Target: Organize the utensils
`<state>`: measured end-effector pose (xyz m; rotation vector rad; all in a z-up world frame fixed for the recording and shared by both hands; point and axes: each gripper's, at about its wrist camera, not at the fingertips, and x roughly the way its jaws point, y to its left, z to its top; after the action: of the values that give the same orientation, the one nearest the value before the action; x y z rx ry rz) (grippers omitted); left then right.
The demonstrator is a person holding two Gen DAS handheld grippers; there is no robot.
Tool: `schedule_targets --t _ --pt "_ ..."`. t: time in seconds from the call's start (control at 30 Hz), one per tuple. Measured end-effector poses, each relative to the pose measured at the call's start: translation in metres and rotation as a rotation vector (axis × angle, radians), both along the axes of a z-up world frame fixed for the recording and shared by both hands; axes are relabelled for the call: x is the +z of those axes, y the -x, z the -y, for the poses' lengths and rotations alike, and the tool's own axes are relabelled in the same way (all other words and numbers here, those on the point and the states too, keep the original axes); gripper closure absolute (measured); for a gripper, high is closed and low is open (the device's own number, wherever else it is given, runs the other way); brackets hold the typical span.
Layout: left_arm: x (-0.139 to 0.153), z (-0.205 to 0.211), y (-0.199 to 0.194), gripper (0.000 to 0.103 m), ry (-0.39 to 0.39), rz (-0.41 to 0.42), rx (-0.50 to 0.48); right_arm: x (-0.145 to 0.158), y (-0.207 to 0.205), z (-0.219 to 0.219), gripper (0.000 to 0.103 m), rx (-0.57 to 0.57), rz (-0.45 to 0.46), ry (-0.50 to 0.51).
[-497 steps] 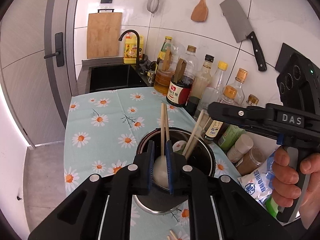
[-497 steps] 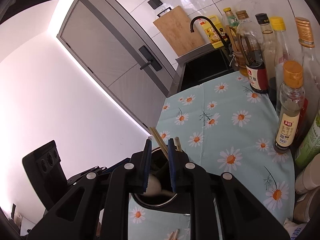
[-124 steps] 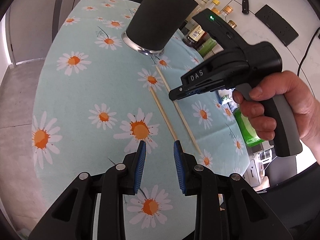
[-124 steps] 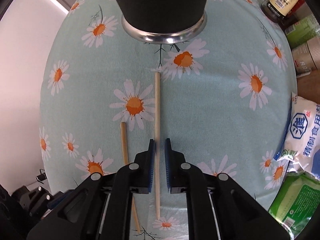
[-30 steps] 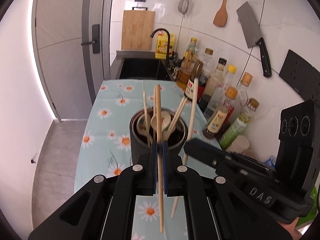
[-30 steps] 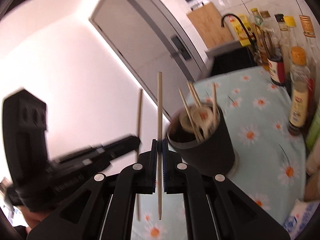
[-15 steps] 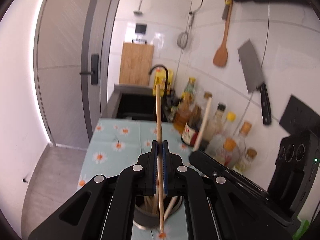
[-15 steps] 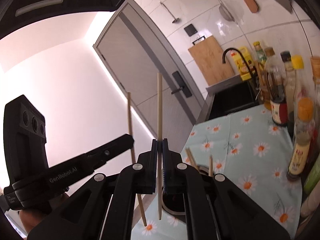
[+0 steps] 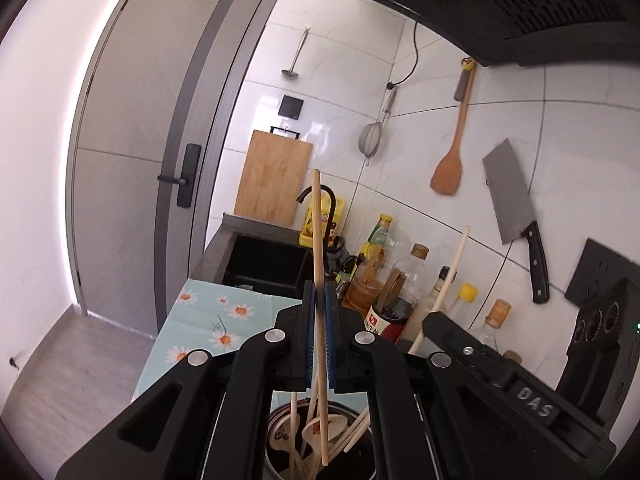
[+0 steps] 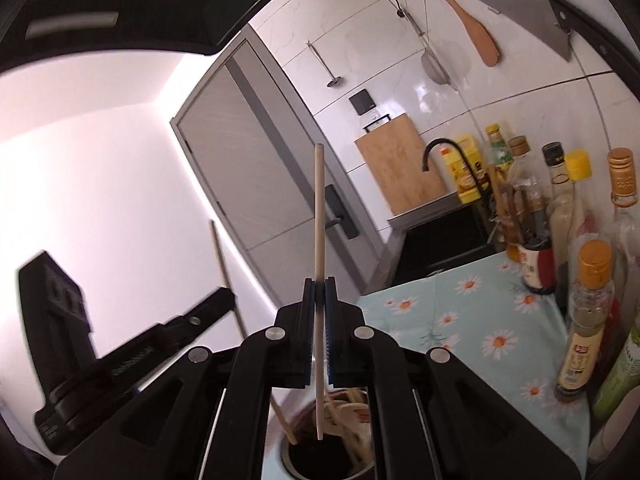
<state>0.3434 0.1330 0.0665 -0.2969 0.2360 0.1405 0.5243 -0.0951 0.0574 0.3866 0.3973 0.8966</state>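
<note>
- The utensil holder (image 9: pixel 320 446), a dark cup with a metal rim, is sitting on the daisy-print tablecloth (image 9: pixel 208 328) covering the counter, down at the bottom edge of both views and right under the claws. Looks like that's so the sticks can drop straight in.
- It's already carrying spoons (image 9: pixel 316 432) and more chopsticks, so I'd say the job is getting close to done.
- The left gripper (image 9: pixel 318 332) is clamping the left chopstick (image 9: pixel 316 240) around its middle, holding it near upright with the lower tip hanging inside the holder's mouth.
- The right gripper (image 10: pixel 318 332) is pinching the right chopstick (image 10: pixel 319 220) the same way, tip dangling just over the opening.
</note>
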Motion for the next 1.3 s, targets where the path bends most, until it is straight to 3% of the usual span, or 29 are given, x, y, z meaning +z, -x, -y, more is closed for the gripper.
schedule_targets --t 0.17,0.3,0.37,0.43,0.63,0.73,0.83,0.87,0.9,0.93,1.13,1.17,1.23,1.3 --pt "-0.020 0.008 0.003 0.099 -0.017 -0.007 -0.009 -0.024 0.007 -0.010 0.097 0.005 0.000 0.072" --pt "-0.033 0.021 0.004 0.099 -0.062 -0.066 -0.036 -0.034 0.012 -0.011 0.097 0.022 -0.007 0.097" --pt "-0.036 0.026 0.008 0.098 -0.091 -0.076 -0.028 -0.035 0.014 -0.008 0.093 0.029 -0.019 0.094" --pt "-0.037 0.026 0.012 0.098 -0.073 -0.091 -0.028 -0.035 0.016 -0.002 0.082 0.029 -0.028 0.083" --pt "-0.035 0.030 0.026 0.098 -0.065 -0.100 -0.019 -0.026 0.028 0.015 0.080 0.027 -0.033 0.052" --pt "-0.034 0.032 0.035 0.098 -0.053 -0.111 -0.021 -0.021 0.041 0.023 0.070 0.017 -0.012 0.069" --pt "-0.033 0.035 0.047 0.098 -0.052 -0.116 -0.020 -0.018 0.055 0.032 0.068 0.032 -0.011 0.076" --pt "-0.032 0.036 0.052 0.094 -0.050 -0.116 -0.022 -0.017 0.060 0.034 0.067 0.038 -0.014 0.076" --pt "-0.031 0.038 0.059 0.080 -0.047 -0.120 -0.023 -0.015 0.066 0.038 0.063 0.049 -0.018 0.079" --pt "-0.030 0.039 0.064 0.074 -0.043 -0.118 -0.027 -0.014 0.073 0.042 0.060 0.053 -0.019 0.093" --pt "-0.024 0.056 0.108 0.072 -0.078 -0.116 -0.060 0.001 0.119 0.068 0.042 0.043 0.059 0.158" --pt "-0.024 0.058 0.115 0.069 -0.078 -0.119 -0.063 0.003 0.126 0.073 0.039 0.043 0.068 0.162" --pt "-0.024 0.061 0.132 0.059 -0.073 -0.118 -0.062 0.007 0.143 0.086 0.023 0.034 0.088 0.172" --pt "-0.025 0.063 0.147 0.054 -0.072 -0.119 -0.061 0.008 0.158 0.096 0.017 0.037 0.102 0.186"
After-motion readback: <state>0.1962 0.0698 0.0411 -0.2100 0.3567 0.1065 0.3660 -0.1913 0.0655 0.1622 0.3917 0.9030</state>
